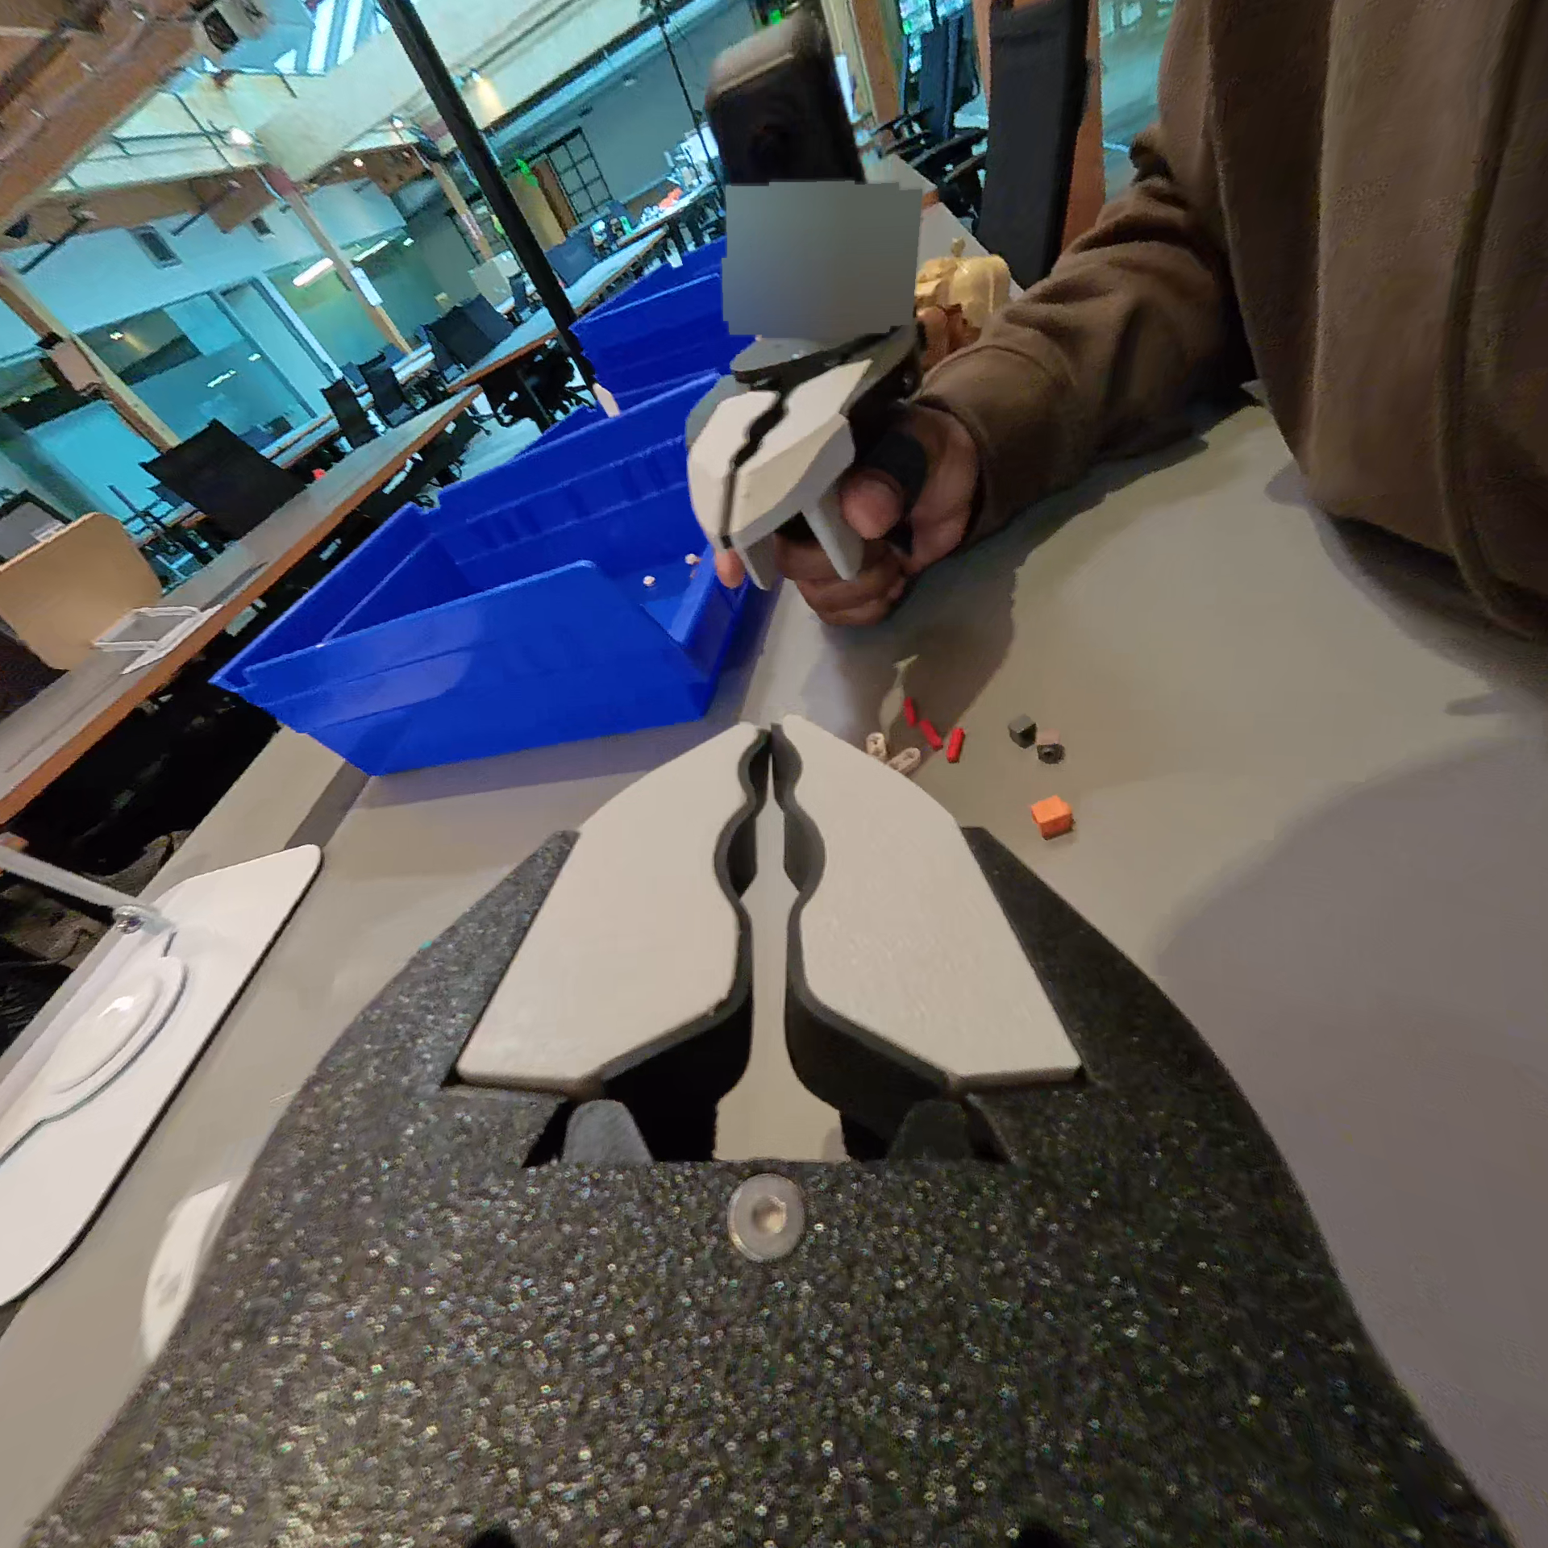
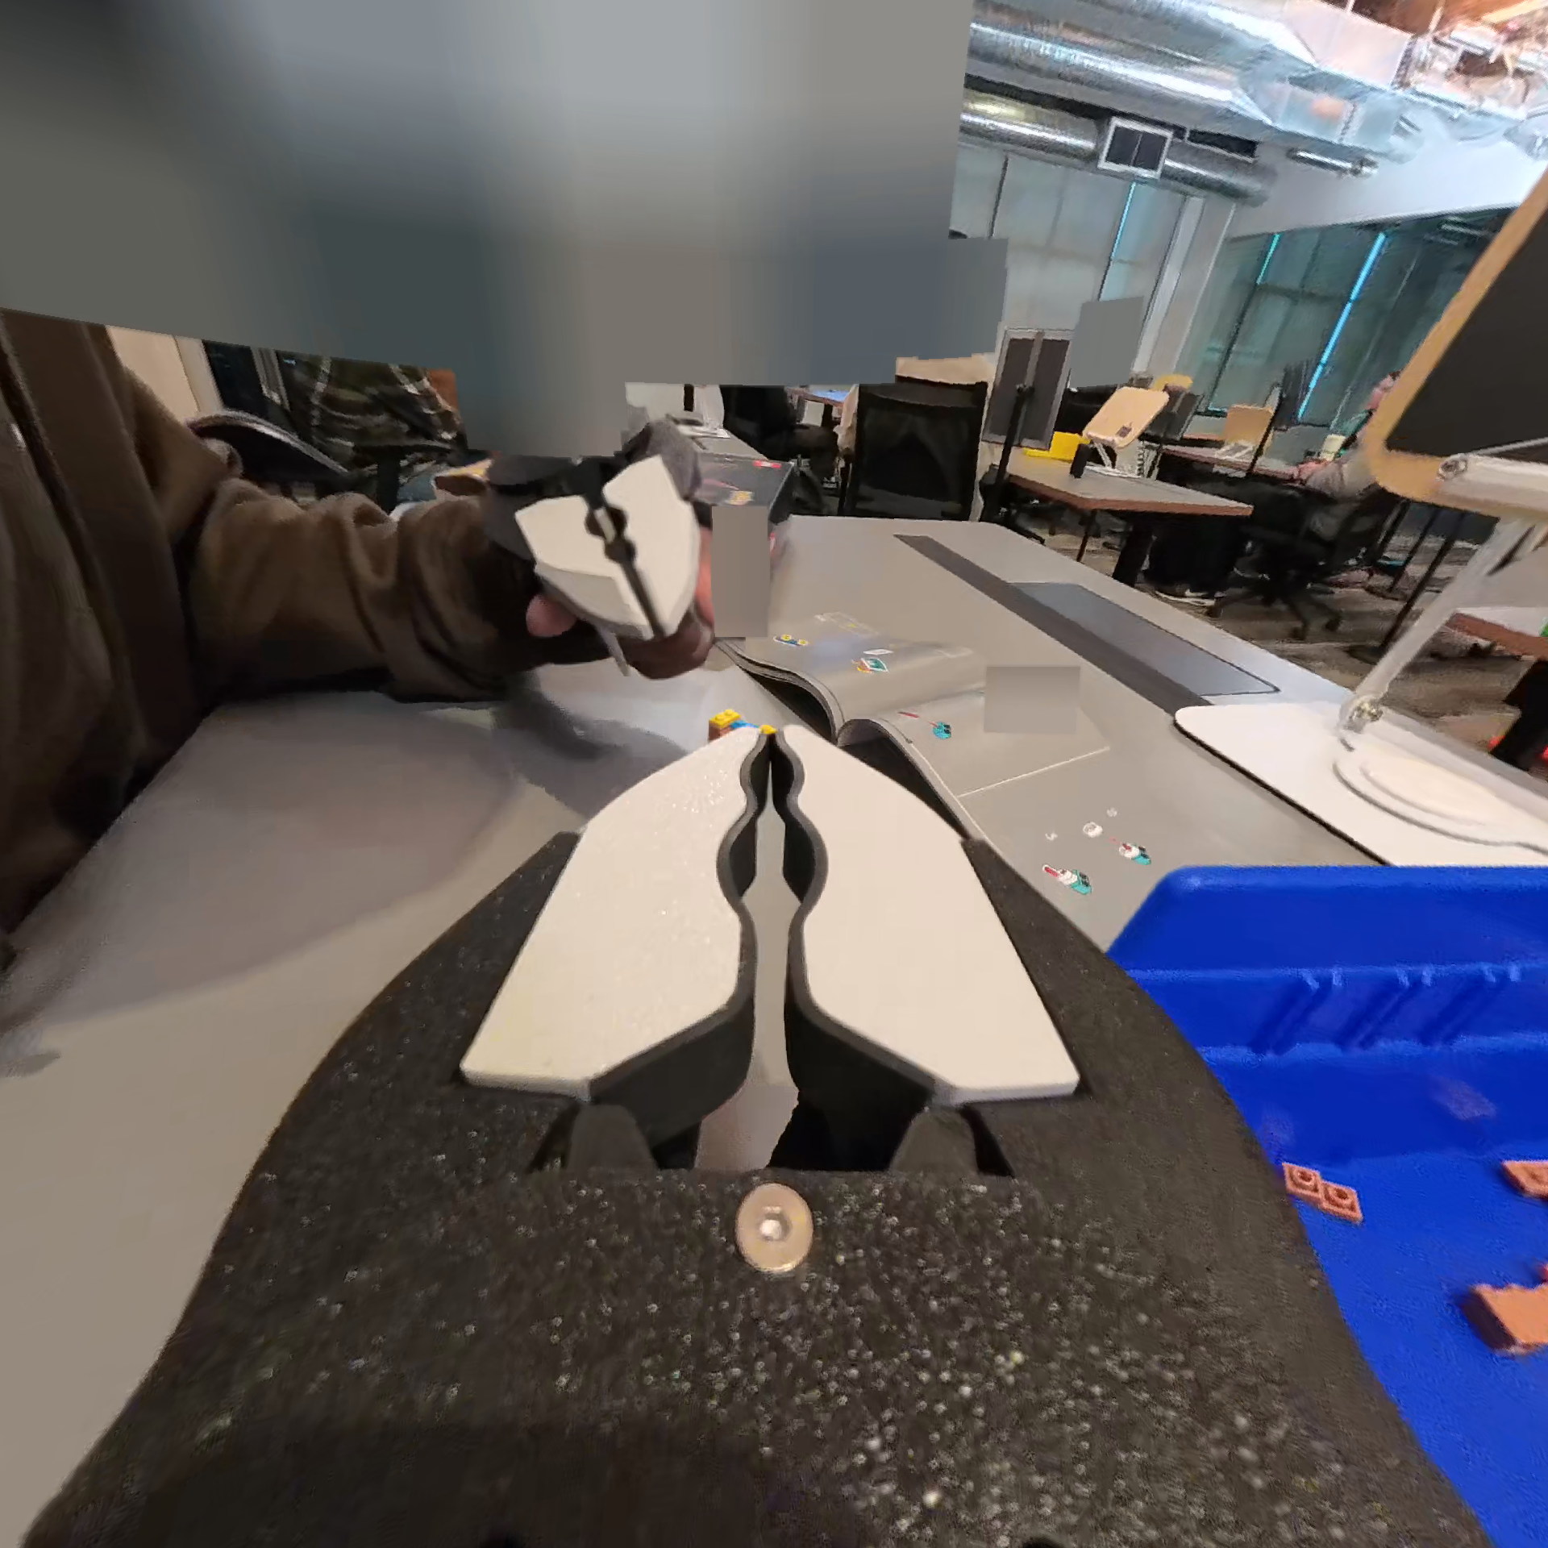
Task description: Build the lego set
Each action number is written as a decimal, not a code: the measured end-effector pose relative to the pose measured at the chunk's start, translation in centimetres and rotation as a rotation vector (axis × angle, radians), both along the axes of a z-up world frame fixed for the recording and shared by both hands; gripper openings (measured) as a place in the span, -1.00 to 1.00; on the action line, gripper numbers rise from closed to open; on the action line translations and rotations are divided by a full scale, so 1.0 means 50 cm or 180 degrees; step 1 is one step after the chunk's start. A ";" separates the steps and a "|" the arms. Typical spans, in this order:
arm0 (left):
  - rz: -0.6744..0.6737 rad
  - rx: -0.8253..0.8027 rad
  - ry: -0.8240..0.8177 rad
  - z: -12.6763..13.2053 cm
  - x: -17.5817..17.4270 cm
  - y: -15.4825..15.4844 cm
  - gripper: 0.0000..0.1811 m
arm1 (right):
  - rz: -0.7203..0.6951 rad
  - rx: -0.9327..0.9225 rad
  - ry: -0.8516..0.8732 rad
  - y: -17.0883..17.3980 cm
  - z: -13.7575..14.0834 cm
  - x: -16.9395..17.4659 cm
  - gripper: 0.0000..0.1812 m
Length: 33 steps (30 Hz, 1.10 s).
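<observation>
My left gripper (image 1: 771,737) is shut with nothing visible between its fingers, low over the grey table (image 1: 1173,838). Just beyond it lie loose pieces: red ones (image 1: 930,730), beige ones (image 1: 893,752), two dark ones (image 1: 1032,737) and an orange brick (image 1: 1051,817). My right gripper (image 2: 771,737) is shut. It also shows in the left wrist view (image 1: 737,536), held by a hand at the blue bin's edge. A small yellow, orange and blue lego assembly (image 2: 725,722) sits just past its tips; a yellow speck shows at the tips. The left gripper (image 2: 624,586) shows shut in the right wrist view.
A blue bin (image 1: 503,645) stands on the table's far side, with brown pieces (image 2: 1323,1191) on its floor (image 2: 1382,1256). An open instruction booklet (image 2: 946,712) lies ahead of the right gripper. White stand bases (image 1: 126,1005) (image 2: 1307,762) sit near the table edges. A person's brown sleeve (image 1: 1131,318) reaches in. Tip to tip, the grippers are about 9 cm apart. The left tips stand about 11 cm off the orange brick (image 1: 1051,817).
</observation>
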<state>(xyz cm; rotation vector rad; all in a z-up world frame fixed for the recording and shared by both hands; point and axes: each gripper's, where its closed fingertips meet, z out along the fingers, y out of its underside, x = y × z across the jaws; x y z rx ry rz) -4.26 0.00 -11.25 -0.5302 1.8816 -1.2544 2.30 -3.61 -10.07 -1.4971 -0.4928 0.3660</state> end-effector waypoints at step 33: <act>0.0241 0.0026 -0.0037 -0.002 0.015 0.019 -1.00 | -0.0004 -0.0037 -0.0007 0.002 -0.006 -0.007 -1.00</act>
